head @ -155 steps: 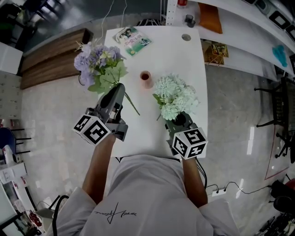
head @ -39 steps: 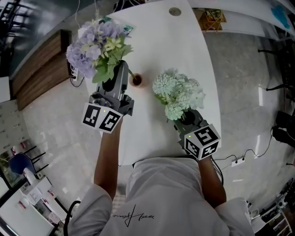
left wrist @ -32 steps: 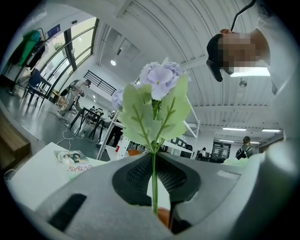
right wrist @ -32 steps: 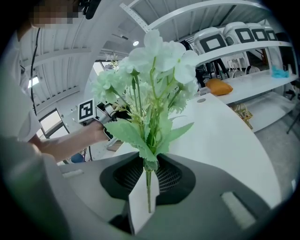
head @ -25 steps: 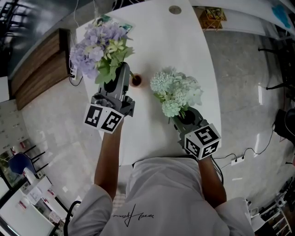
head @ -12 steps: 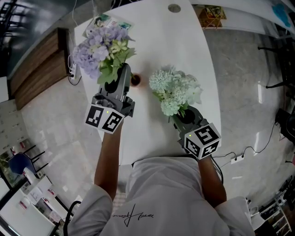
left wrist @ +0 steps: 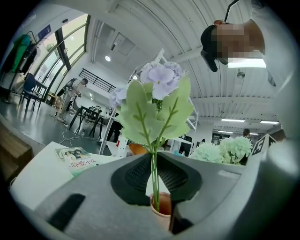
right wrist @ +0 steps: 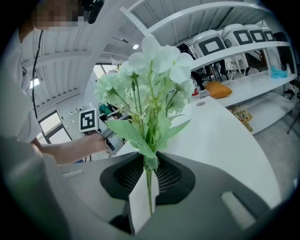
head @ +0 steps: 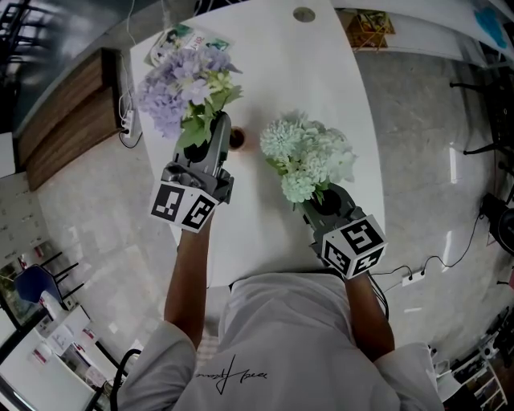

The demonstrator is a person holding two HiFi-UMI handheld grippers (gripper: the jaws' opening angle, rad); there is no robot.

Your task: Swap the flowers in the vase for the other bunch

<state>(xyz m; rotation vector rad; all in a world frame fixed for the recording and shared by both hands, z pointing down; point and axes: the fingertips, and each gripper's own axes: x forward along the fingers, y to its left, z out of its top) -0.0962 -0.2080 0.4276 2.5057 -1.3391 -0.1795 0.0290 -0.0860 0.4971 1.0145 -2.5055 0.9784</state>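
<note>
The purple bunch [head: 181, 84] stands upright with its stems down in the small terracotta vase [head: 235, 138] on the white table [head: 321, 80]. My left gripper [head: 218, 128] is level at the vase. In the left gripper view the thin green stems [left wrist: 154, 180] run between its jaws above the vase [left wrist: 161, 208]. Those jaws have just been opening, and a narrow gap shows beside the stems. My right gripper [head: 321, 201] is shut on the stems of the pale green-white bunch [head: 309, 156], holding it upright above the table to the right of the vase. Its pads clamp the stems [right wrist: 149, 171].
A picture booklet [head: 186, 38] lies at the table's far left corner. A round cable hole [head: 303, 14] sits at the far edge. Shelves with boxes run along the right. A wooden bench stands left of the table.
My left gripper has carried the purple bunch rightward to the vase, and the stems now stand in it. Its jaws have parted slightly. The right gripper and its bunch have stayed put.
</note>
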